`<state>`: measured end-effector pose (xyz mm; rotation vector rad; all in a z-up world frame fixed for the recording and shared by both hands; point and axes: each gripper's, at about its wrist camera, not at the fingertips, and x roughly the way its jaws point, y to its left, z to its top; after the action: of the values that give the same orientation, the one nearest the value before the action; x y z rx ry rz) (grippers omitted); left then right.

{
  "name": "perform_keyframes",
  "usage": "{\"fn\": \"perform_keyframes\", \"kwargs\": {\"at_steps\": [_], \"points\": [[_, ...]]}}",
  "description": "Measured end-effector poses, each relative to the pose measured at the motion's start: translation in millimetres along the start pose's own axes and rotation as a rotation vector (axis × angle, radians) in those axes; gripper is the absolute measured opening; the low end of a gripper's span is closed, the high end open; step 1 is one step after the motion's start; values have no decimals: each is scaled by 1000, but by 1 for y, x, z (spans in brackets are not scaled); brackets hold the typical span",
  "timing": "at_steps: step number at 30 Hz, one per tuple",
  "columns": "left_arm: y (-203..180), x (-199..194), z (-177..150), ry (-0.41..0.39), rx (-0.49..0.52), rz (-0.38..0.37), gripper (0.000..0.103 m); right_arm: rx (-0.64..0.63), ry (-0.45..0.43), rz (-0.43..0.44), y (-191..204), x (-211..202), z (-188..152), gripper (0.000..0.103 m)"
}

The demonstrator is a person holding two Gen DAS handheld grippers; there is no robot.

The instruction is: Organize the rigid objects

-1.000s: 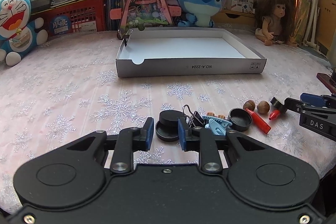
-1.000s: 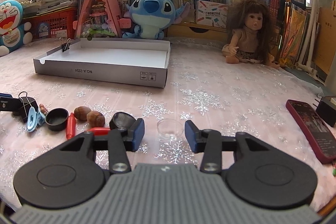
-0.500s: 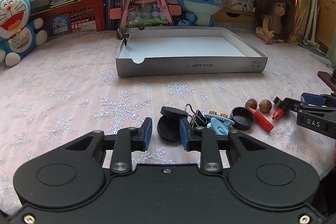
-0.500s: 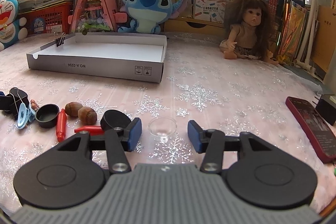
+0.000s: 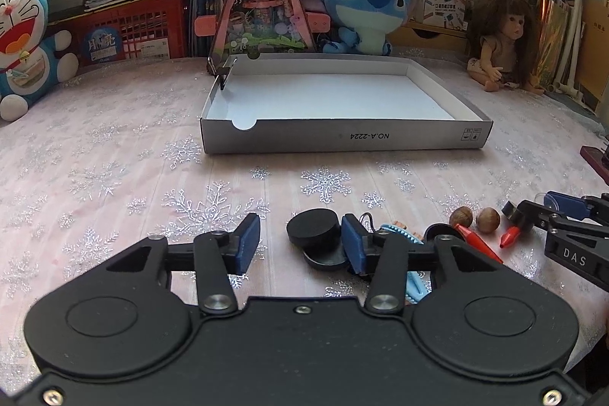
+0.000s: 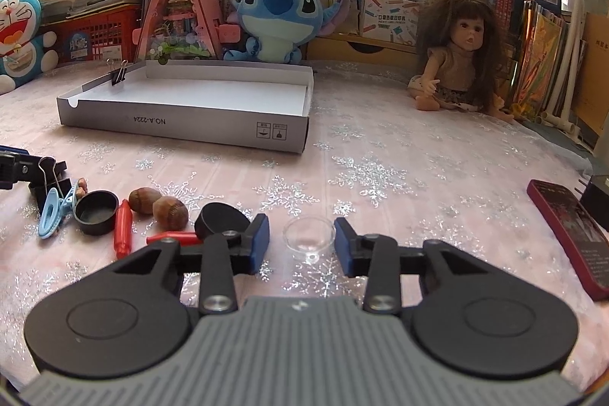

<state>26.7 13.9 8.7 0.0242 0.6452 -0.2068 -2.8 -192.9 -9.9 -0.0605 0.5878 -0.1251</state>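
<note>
Brown: 2 nuts (image 6: 158, 207), 2 red pegs (image 6: 122, 229).

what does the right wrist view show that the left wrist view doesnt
Only the right wrist view shows the clear glass dish lying between the right gripper fingers, pads not touching it, and the whole red phone.

Only the left wrist view shows the stacked black caps beside the left gripper, whose jaws have just been opening with nothing between them.

Both show the grey cardboard tray with a binder clip on its wall, two brown nuts, two red pegs, the blue clothespin, the Stitch plush and the doll.
</note>
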Motion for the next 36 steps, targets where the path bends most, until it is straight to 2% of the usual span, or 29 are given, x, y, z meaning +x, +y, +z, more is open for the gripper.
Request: {"fn": "perform_keyframes", "kwargs": {"at_steps": [8,12,14,17,36], "points": [[3,15,2,27,-53,-2,45,-3,-3,3,0,1,0,40],[0,17,3,26,-61,-15,38,-4,-3,2,1,1,0,39],[0,17,4,23,-65,-23,30,-5,-3,2,1,1,0,38],[-3,15,4,16,-57,-24,30,-6,-4,0,0,0,1,34],[-10,-10,15,-53,-42,-35,30,16,-44,12,-7,-14,8,34]]}}
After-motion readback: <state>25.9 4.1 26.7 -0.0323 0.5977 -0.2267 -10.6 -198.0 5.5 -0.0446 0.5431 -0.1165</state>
